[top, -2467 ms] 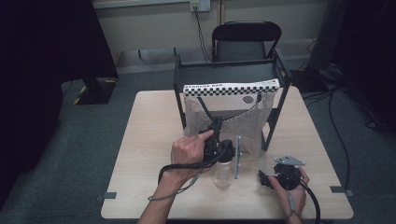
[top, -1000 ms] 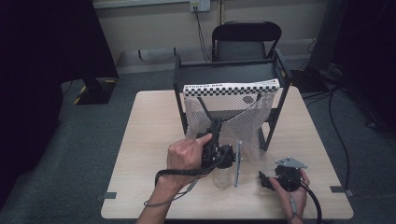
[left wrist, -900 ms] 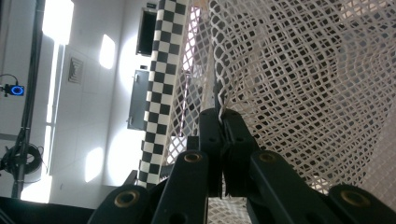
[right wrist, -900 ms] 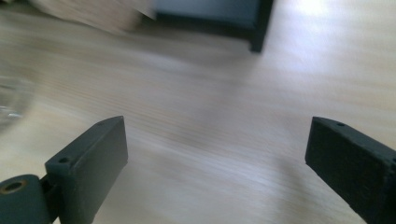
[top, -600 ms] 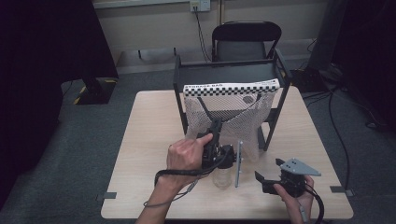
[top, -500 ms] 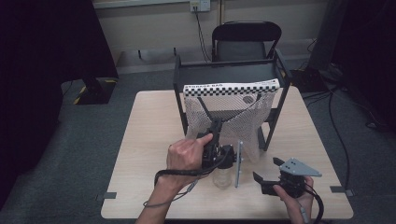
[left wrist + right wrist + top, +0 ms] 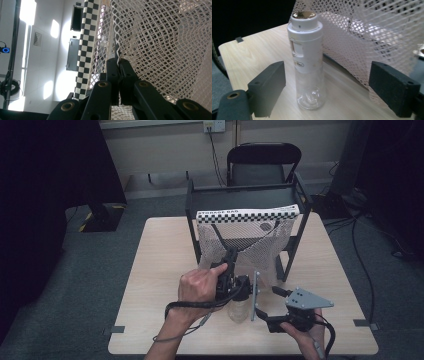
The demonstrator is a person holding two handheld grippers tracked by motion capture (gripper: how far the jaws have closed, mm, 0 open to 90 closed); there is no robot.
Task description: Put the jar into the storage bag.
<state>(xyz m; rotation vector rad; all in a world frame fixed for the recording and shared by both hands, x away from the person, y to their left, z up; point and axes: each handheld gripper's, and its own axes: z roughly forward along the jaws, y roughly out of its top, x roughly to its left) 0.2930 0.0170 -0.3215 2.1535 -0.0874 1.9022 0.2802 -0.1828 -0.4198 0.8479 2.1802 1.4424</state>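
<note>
A white mesh storage bag [image 7: 250,240] with a checkered top band hangs from a black rack [image 7: 240,197] at the table's far middle. My left gripper [image 7: 231,254] points up into the bag's front, shut on a pinch of the netting [image 7: 119,61]. A clear bottle [image 7: 239,309] with a white cap and gold top [image 7: 307,62] stands upright on the table just below the left hand. My right gripper [image 7: 268,301] is to the bottle's right, open; in the right gripper view [image 7: 329,87] the bottle stands just ahead of the wide-set jaws, nearer the left one, untouched.
A thin grey upright strip [image 7: 255,295] stands between the bottle and the right gripper. A black folding chair [image 7: 264,162] is behind the rack. Bare wooden tabletop [image 7: 155,265] stretches to the left. Cables trail from both grippers toward the near edge.
The right gripper has risen off the table and turned toward the bottle, jaws spread. The left gripper, holding the netting, has shifted slightly toward the near edge.
</note>
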